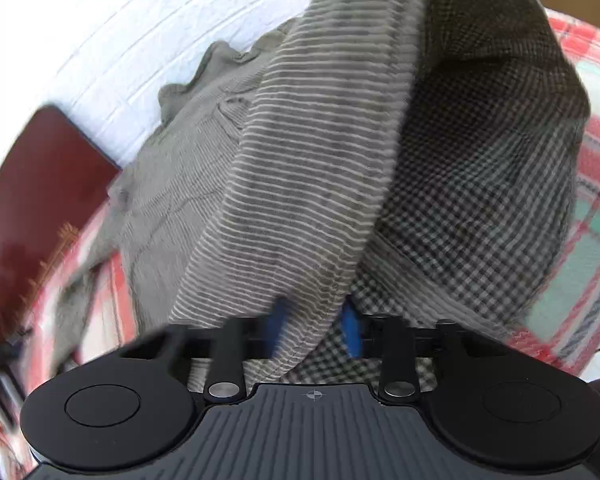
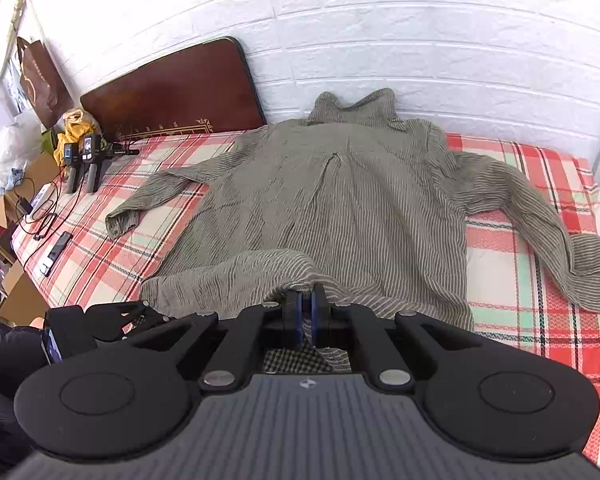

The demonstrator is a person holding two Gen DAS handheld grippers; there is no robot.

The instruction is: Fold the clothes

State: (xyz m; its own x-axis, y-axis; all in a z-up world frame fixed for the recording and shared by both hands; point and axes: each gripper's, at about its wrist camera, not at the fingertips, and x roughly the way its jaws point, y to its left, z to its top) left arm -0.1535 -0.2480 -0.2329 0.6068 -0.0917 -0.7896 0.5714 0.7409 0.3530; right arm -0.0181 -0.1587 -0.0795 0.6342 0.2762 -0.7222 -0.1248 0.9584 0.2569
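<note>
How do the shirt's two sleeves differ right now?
The left-hand sleeve lies short and bent, its cuff well inside the bed's edge. The right-hand sleeve stretches longer, its cuff bunched near the bed's right edge. Both lie flat on the plaid cover, unfolded, with the same grey stripes.

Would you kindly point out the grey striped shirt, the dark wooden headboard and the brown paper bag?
grey striped shirt (image 2: 340, 200), right wrist view, back panel.
dark wooden headboard (image 2: 172, 88), right wrist view, panel centre.
brown paper bag (image 2: 44, 80), right wrist view, front face.
</note>
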